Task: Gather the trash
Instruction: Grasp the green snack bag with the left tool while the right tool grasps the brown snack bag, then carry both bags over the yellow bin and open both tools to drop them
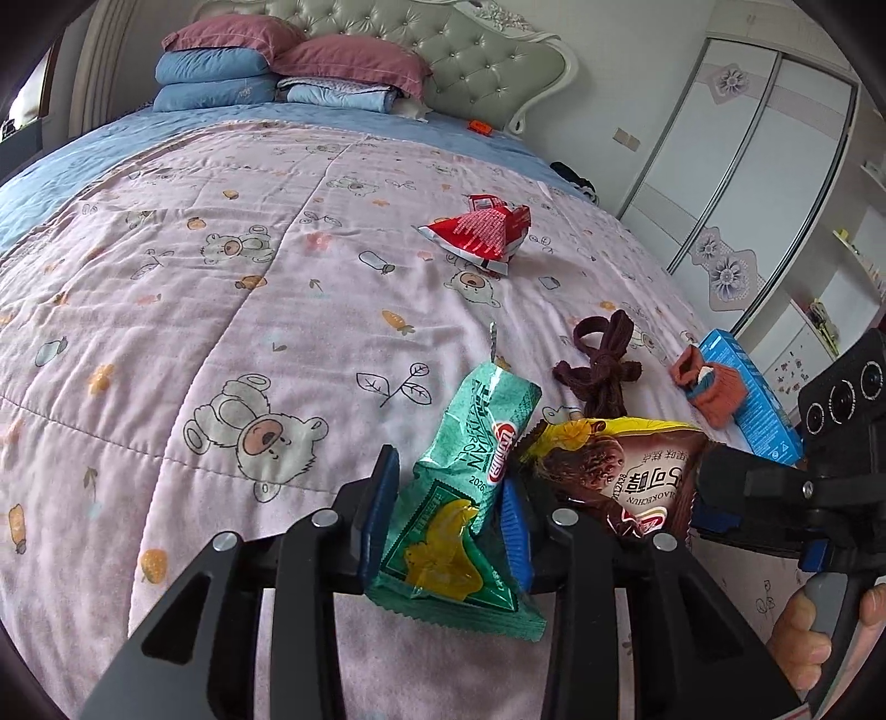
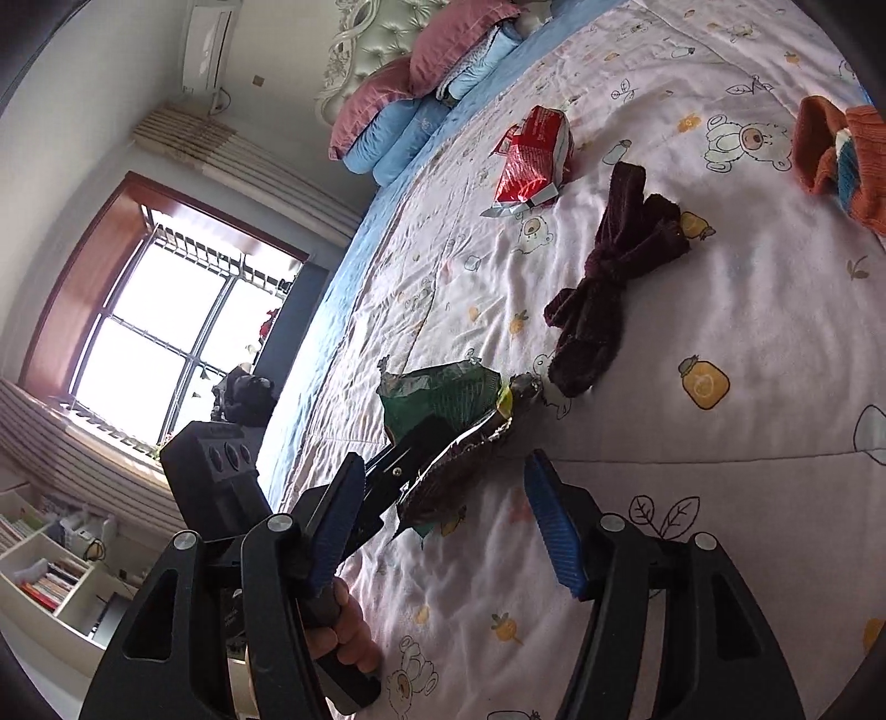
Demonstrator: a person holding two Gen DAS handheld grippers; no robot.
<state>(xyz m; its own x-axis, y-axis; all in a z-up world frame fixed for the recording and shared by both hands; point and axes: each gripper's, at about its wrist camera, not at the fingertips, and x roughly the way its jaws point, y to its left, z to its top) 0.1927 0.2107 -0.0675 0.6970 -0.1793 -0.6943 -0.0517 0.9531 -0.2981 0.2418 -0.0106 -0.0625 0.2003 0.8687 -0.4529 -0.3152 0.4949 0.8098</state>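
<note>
On your far left, stacked pink and blue pillows sit against the tufted headboard, and the pink quilted bedspread with bear prints fills most of the left wrist view. Low in the middle, your left gripper is clenched on a crinkled green snack wrapper with a yellow picture, its blue pads pressing both sides of the packet. Beyond it, well apart, a crumpled red foil wrapper lies on the quilt. Just to the right, a brown and yellow snack wrapper touches the green one, with a knotted dark maroon sock lying behind it. Further right, an orange knitted sock rests against a flat blue cardboard box. At the far right, your right gripper stands released, its jaws spread; the brown wrapper lies between them, pressed by neither pad.
</note>
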